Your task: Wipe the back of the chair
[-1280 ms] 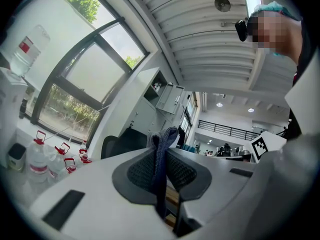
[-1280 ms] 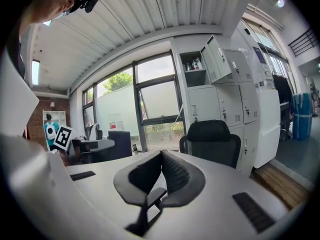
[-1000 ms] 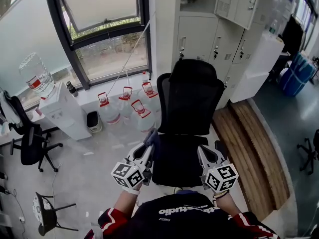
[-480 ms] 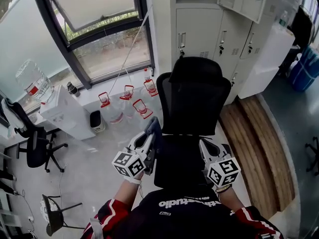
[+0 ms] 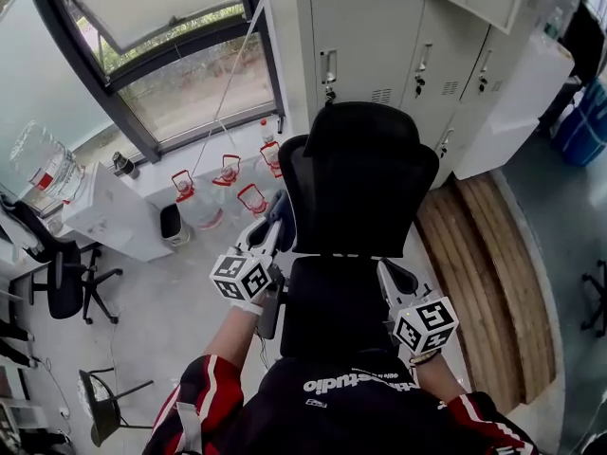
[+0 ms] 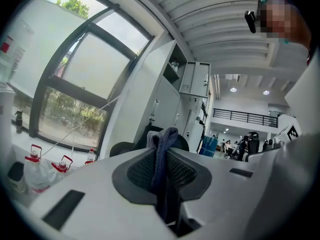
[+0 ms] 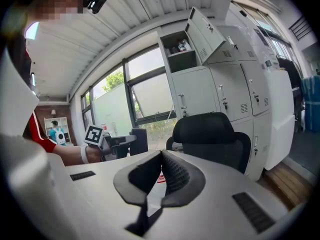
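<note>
The left claw view shows what the head view only hints at: the left claw (image 6: 162, 145) is clamped on a blue-grey cloth (image 6: 161, 159), which stands up in a fold between the pads. The right claw view shows the right claw (image 7: 161, 156) pressed together with nothing between its pads. It also gives me the chair (image 7: 210, 134) from the side, with the left claw beside it.

From the head view I read the surroundings. Grey lockers (image 5: 379, 36) stand directly beyond the chair. The window (image 5: 180, 74) wall and a row of water bottles (image 5: 223, 183) lie to its left, and a wooden platform (image 5: 474, 273) runs along its right. The most open floor (image 5: 171, 311) is at the left of the seat.

The black chair back is upright ahead of me. The left claw's tip, with the cloth, sits at the left edge of that back; I cannot tell whether the cloth touches it. The right claw hangs low over the right side of the seat, apart from the back.
</note>
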### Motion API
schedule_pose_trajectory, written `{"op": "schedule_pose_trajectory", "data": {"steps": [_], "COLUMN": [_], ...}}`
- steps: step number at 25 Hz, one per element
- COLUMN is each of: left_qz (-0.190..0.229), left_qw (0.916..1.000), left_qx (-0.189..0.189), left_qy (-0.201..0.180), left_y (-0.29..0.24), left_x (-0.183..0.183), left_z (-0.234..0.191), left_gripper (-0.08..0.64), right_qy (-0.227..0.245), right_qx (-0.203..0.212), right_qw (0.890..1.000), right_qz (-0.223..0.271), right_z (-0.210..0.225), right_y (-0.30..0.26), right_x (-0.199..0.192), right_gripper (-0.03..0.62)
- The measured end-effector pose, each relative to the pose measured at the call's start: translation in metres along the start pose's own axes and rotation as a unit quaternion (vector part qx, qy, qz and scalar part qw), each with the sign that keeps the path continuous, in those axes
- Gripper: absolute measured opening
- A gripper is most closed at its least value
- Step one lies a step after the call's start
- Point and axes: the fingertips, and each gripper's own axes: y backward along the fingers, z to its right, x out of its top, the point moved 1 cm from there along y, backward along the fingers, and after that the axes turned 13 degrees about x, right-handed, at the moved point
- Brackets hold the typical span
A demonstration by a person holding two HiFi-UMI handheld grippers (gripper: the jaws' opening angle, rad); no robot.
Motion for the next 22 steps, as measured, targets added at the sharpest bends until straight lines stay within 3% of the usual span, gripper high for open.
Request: {"op": "schedule_pose_trajectory", "data": {"steps": [8, 22], "left_qz": [-0.009, -0.065], "left_qw": [0.9980, 0.9863], "left_qx": [0.058, 0.138], "left_qy": [-0.022, -0.063], "left_y": [-0.089, -0.219], "left_x": [-0.020, -0.078], "left_z": [-0.033, -0.112], "left_gripper": [0.057, 0.057], "right_qy": [0.015, 0.014], "right_qx": [0.024, -0.014], "right_qw": [1.000, 1.000], "right_qz": [0.002, 0.005], "right_z": [0.053, 0.120], "right_y": [-0.025, -0.057], "right_x": [0.011, 0.000], "right_gripper": [0.015, 0.032]}}
